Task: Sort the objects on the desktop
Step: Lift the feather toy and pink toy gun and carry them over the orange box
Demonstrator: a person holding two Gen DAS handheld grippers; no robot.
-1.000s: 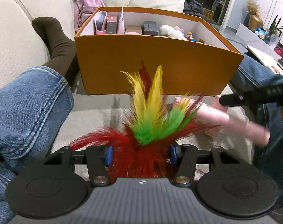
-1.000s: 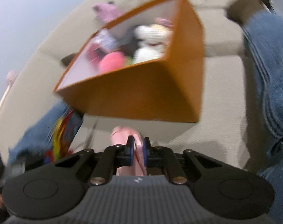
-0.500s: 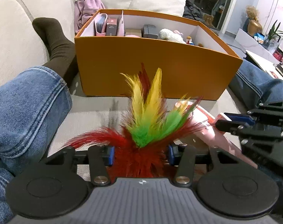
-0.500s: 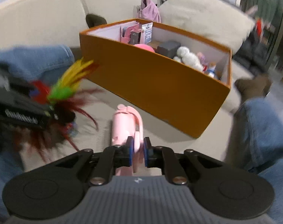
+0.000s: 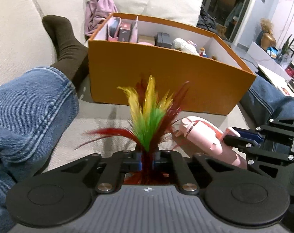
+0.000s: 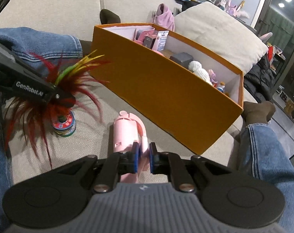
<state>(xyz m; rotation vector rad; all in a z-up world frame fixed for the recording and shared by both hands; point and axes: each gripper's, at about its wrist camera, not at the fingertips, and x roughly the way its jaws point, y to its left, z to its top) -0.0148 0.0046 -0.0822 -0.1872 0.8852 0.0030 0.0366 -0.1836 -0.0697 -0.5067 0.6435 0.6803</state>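
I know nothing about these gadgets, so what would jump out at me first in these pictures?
The bright feather shuttlecock, red, yellow and green, stands out: the left gripper is closing on its feathers, just in front of the orange box on the pale sofa. To its right, the right gripper is shut on a pink gadget. The open box is already full of small things, such as a white knitted toy.

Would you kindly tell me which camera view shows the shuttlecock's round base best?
The right wrist view: the feather shuttlecock's stacked disc base sits in plain sight on the sofa. The left wrist view shows only its feathers; the closing left gripper hides the base.
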